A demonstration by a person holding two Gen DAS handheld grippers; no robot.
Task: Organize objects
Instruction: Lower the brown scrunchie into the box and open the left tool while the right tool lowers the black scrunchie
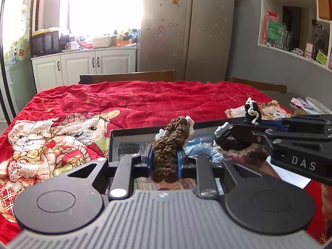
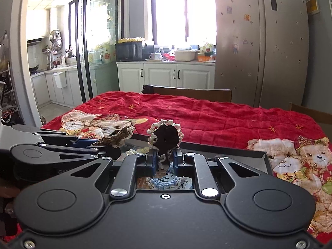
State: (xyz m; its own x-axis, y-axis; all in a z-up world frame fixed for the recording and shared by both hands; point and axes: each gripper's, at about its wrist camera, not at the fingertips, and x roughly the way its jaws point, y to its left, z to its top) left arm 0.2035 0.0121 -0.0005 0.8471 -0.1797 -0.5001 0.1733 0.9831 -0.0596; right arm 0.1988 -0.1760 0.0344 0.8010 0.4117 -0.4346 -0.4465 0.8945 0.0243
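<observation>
My left gripper (image 1: 165, 161) is shut on a brown crocheted piece (image 1: 168, 145) with a white lace edge, held above a black box (image 1: 132, 130). My right gripper (image 2: 165, 158) is shut on a black crocheted piece (image 2: 166, 139) with a cream lace edge, also above the box (image 2: 257, 155). The right gripper shows in the left wrist view (image 1: 251, 122) at the right, with the black piece (image 1: 250, 109) sticking up. The left gripper shows in the right wrist view (image 2: 99, 143) with the brown piece (image 2: 118, 137). A blue crocheted piece (image 1: 199, 149) lies inside the box.
The box sits on a table under a red quilt (image 1: 134, 101) printed with teddy bears. Wooden chair backs (image 1: 128, 76) stand at the far edge. White cabinets (image 1: 83, 64) and a fridge (image 1: 186, 31) lie behind. Small items (image 1: 307, 105) lie at the table's right end.
</observation>
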